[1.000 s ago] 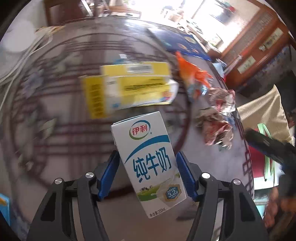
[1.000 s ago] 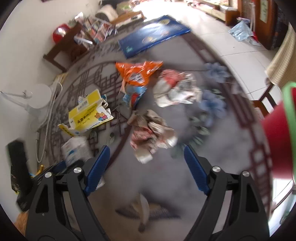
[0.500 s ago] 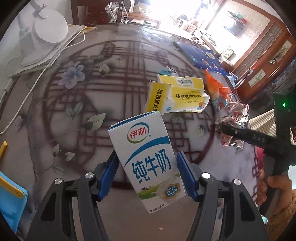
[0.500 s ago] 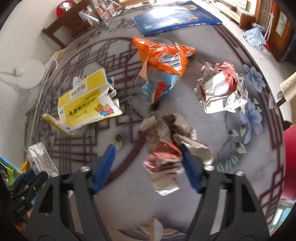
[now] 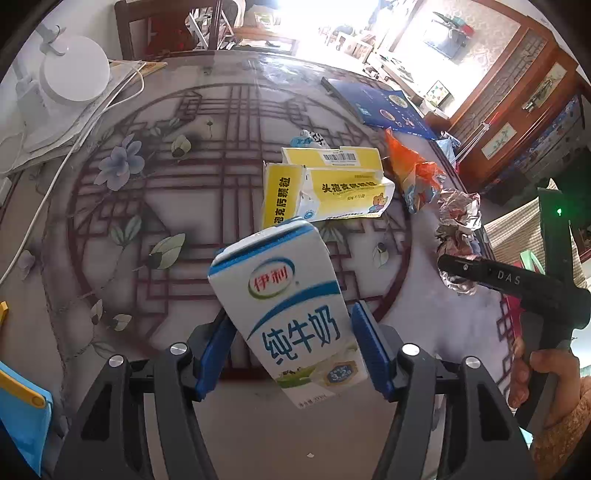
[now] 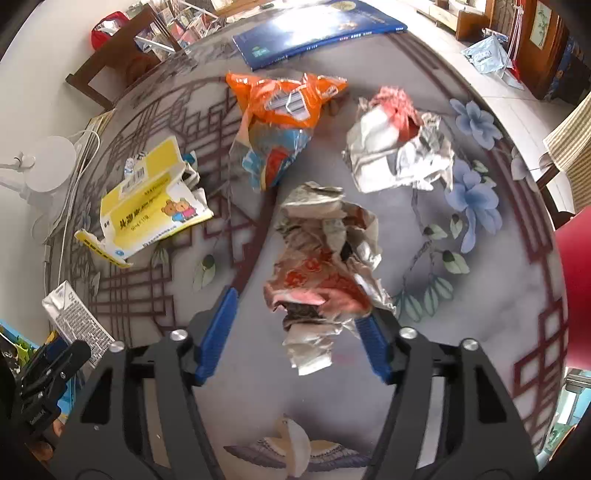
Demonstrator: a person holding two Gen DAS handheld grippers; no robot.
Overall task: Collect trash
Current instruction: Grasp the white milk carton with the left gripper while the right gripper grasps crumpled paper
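Note:
My left gripper (image 5: 291, 350) is shut on a white and blue milk carton (image 5: 291, 314), held tilted above the round table; the carton also shows in the right wrist view (image 6: 74, 321). My right gripper (image 6: 299, 332) is open, its blue fingers either side of a crumpled red and white wrapper (image 6: 325, 273) on the table. Beyond lie an orange snack bag (image 6: 284, 122), a crumpled silver wrapper (image 6: 399, 151) and a torn yellow box (image 6: 147, 206). The yellow box (image 5: 325, 188) also shows in the left wrist view.
A blue book (image 6: 314, 29) lies at the table's far edge. A white lamp base (image 5: 74, 74) with cables stands at the far left. A red container (image 6: 576, 288) stands at the right edge. Chairs surround the table.
My right gripper has moved forward and down until its open fingers straddle the crumpled red and white wrapper. My left gripper keeps hold of the milk carton, drawn back slightly.

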